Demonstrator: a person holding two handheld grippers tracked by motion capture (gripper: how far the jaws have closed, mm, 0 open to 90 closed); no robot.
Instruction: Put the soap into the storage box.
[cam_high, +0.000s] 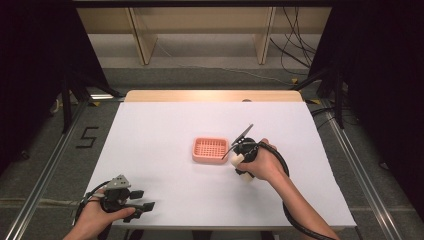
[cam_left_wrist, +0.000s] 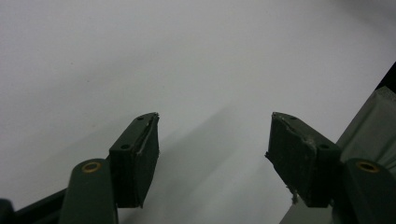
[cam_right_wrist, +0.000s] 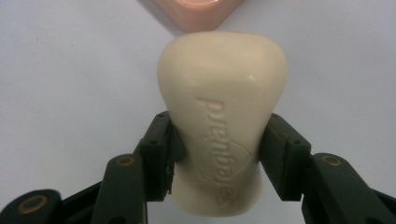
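A cream bar of soap (cam_right_wrist: 223, 121) with embossed lettering sits between the jaws of my right gripper (cam_right_wrist: 219, 154), which is shut on its sides. In the high view the right gripper (cam_high: 238, 161) holds the soap (cam_high: 236, 160) just right of a pink slotted soap dish (cam_high: 210, 150) at the table's middle. The dish's corner (cam_right_wrist: 196, 11) shows beyond the soap in the right gripper view. My left gripper (cam_high: 142, 200) rests near the front left of the table, open, with nothing between its jaws (cam_left_wrist: 215, 154).
The white table cover (cam_high: 165, 125) spreads around the dish. A wooden strip (cam_high: 210, 96) runs along the table's far edge. Beyond the table's corner the floor (cam_left_wrist: 369, 121) shows in the left gripper view. Cables trail from both grippers toward the front edge.
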